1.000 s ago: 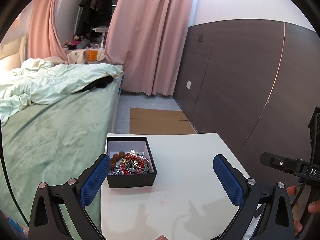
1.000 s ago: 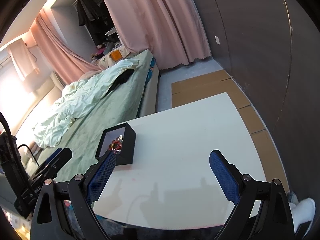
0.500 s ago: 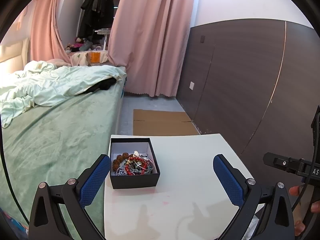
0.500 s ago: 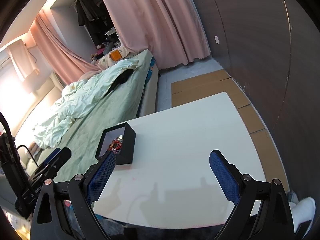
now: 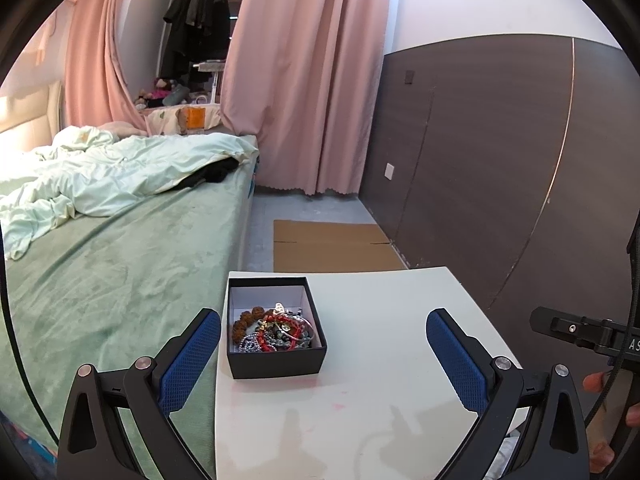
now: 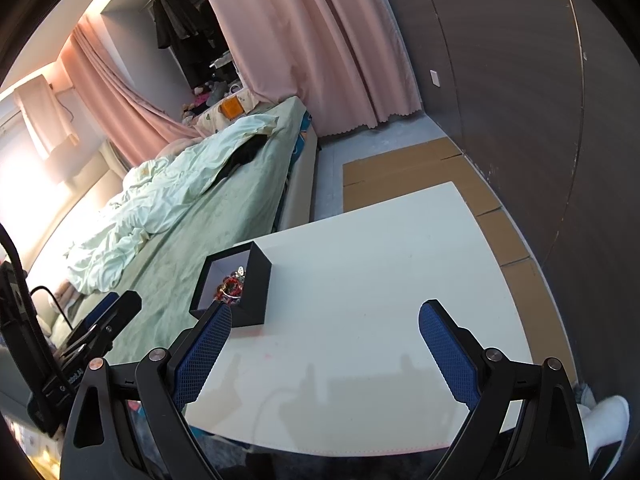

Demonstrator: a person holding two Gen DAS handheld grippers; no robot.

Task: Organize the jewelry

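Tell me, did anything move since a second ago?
Only the left gripper moved: its view swung a little to the left and pulled back, so the black jewelry box sits nearer the middle, between its fingers. Both grippers stayed open and empty. The box stayed put on the white table.

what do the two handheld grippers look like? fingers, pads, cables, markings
Both match: the left gripper and right gripper have black angular fingers with silver pivot screws and blue cross-hatched pads. A black cable runs to the left unit, whose body carries white lettering, too small to read.
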